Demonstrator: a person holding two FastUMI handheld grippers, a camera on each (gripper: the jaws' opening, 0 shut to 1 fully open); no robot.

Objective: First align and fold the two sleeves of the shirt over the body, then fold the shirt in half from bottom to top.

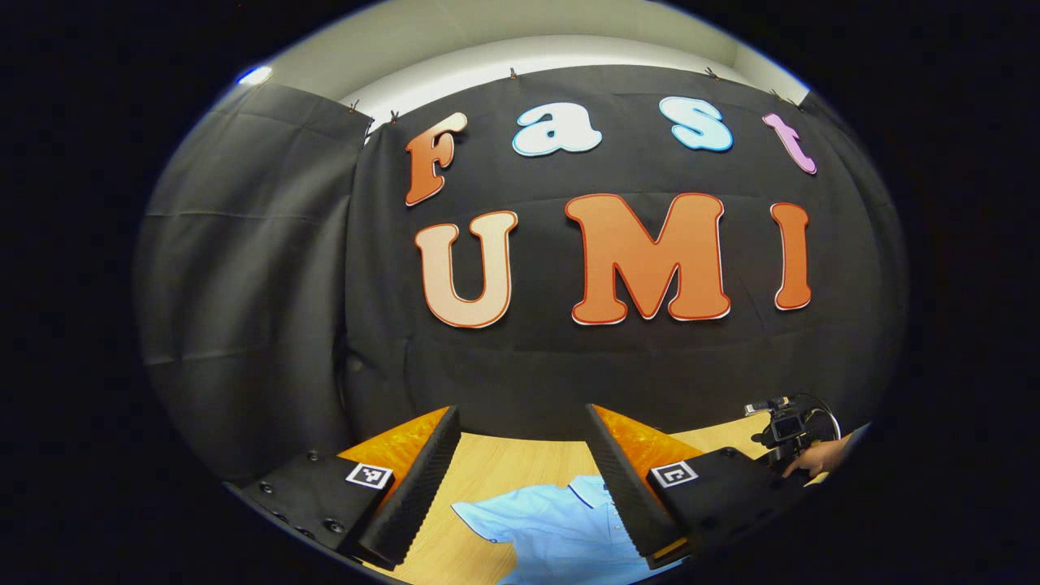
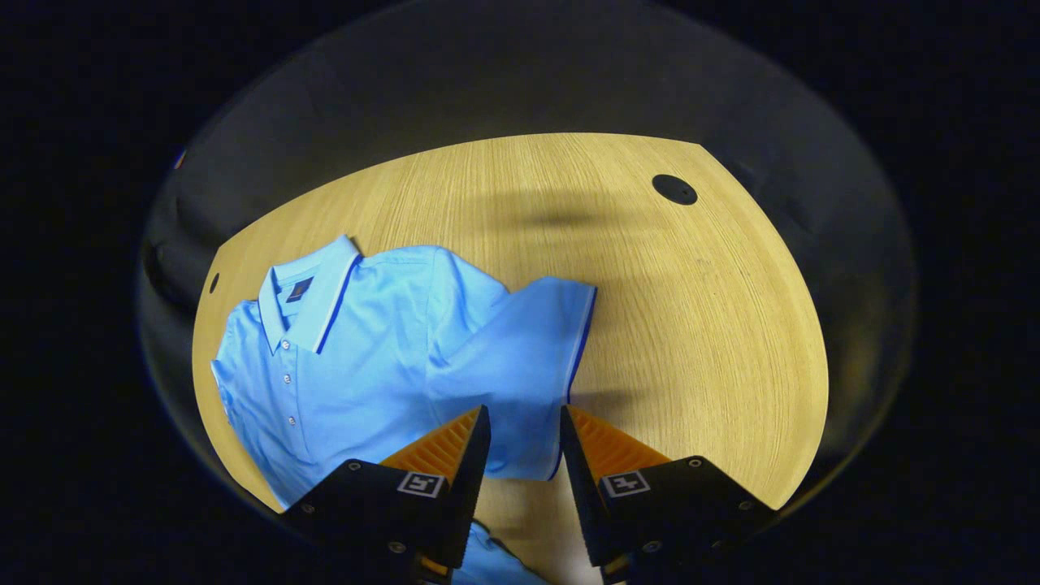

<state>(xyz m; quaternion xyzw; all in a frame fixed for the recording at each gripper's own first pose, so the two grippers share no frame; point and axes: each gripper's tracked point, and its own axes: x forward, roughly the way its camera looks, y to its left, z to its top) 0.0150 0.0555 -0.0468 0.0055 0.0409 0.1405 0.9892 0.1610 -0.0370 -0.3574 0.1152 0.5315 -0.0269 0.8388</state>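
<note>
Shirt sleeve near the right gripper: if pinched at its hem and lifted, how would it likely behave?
The sleeve is probably floppy: thin knit already creased over the shirt. Likely light, lifting without dragging the body. On the smooth wooden table, pushing may bunch it.

Not much to actually read here. Each tool has small square black-and-white marker tags on its fingers: in the left gripper view, one tag (image 1: 370,475) sits lower left and another (image 1: 673,473) lower right. They're coded patterns, not words or numbers. Same deal in the right gripper view, with two tags (image 2: 420,484) low in the middle of the frame. The shirt (image 2: 366,349) has a small dark neck label (image 2: 299,288) inside the collar, upper left of the frame, with a tiny mark on it that's too small to make out. No brand or number I can read on the tabletop (image 2: 699,325).
</note>
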